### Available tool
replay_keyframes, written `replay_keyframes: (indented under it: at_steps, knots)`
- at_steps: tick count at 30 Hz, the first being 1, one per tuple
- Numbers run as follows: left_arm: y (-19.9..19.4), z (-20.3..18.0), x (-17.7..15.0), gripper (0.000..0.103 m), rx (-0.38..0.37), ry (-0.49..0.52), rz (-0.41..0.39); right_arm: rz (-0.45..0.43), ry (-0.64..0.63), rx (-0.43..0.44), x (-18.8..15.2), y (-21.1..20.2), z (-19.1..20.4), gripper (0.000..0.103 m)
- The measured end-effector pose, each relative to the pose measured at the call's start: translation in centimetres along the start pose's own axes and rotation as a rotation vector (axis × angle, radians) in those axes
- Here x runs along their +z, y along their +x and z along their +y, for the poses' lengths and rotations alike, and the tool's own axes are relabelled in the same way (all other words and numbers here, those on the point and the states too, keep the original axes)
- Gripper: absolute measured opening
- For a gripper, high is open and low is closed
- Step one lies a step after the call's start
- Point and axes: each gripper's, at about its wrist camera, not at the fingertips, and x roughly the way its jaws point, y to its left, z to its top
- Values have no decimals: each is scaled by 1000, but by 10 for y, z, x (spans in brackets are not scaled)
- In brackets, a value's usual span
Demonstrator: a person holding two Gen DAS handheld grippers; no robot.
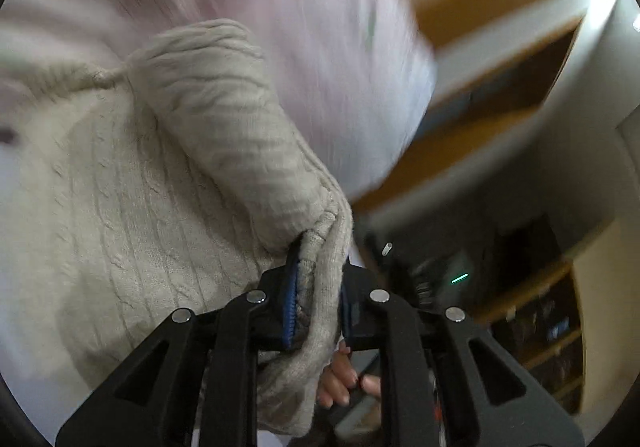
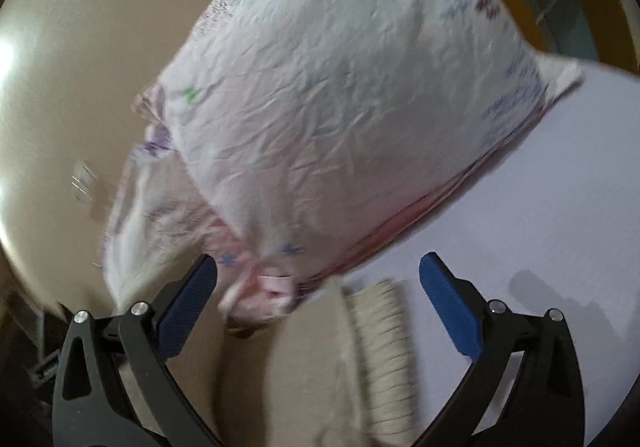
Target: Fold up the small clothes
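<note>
My left gripper (image 1: pixel 318 287) is shut on the edge of a cream cable-knit sweater (image 1: pixel 160 207), whose sleeve (image 1: pixel 228 127) runs up and left from the blue pads. A pale pink printed garment (image 1: pixel 320 27) lies behind it, blurred. In the right wrist view my right gripper (image 2: pixel 320 307) is open, its blue pads (image 2: pixel 448 307) wide apart. The pink printed garment (image 2: pixel 340 107) fills the view ahead of it, and its bunched pink end (image 2: pixel 260 295) hangs between the fingers without being pinched. The sweater's ribbed hem (image 2: pixel 384 347) lies below.
A white surface (image 2: pixel 540 227) lies under the clothes on the right. A cream wall (image 2: pixel 60 87) and wooden trim (image 1: pixel 500 7) are behind. A dark device with a green light (image 1: pixel 456 279) and wooden shelves (image 1: pixel 552 347) sit to the right. A hand (image 1: pixel 340 375) shows below the left gripper.
</note>
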Motion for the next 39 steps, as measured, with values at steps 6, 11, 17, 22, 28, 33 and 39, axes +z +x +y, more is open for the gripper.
replay_keyframes:
  at_steps: [6,11,17,22,28,33,39]
  knots:
    - [-4,12,-4,18,-109,-53,-23,161,79,102,14,5,-21,101]
    - [-89,31,-14,52,219,20,-178,413,42,35,-1,36,-16,101]
    - [-85,62,-41,61,329,-22,-76,550,38,-19,-24,59,-22,100]
    - [-67,69,-50,70,435,7,-1,555,-11,4,-33,63,-14,91]
    - [-44,82,-62,46,371,37,38,545,23,89,-44,59,-6,33]
    - [-118,85,-71,31,243,148,34,606,-75,319,-71,42,35,28]
    - [-175,112,-105,37,400,163,16,601,-143,158,-93,22,46,65]
